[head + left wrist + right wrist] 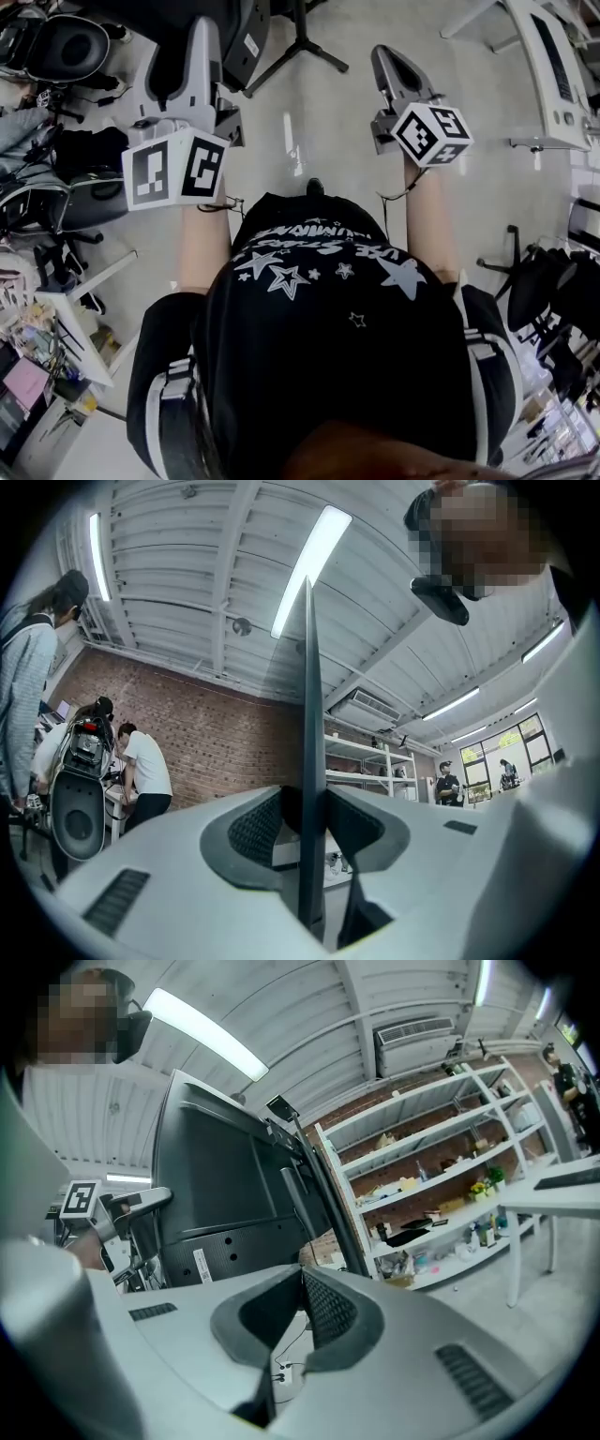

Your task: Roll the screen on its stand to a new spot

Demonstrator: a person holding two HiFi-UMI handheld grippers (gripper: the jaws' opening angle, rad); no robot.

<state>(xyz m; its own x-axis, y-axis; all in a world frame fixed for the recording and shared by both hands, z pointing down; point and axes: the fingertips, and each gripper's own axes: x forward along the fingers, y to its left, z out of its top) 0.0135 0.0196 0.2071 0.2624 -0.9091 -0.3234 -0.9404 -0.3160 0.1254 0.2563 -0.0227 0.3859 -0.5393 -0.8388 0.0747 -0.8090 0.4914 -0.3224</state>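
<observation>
The screen [225,1180] is a broad dark panel. The right gripper view shows its back at 10 o'clock, with a white label, standing upright on a black stand [323,1204]. In the left gripper view it is edge-on, a thin strip running from 6 to 12 o'clock. The left gripper [309,799] has its jaws clamped on that edge. The right gripper [300,1274] is apart from the screen, its jaws pressed together with nothing between them.

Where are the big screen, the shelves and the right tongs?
screen [225,1180], right gripper view, on its dark back panel.
shelves [431,1180], right gripper view, about the middle of the white rack.
right tongs [302,1274], right gripper view, where the two tips come together.
</observation>
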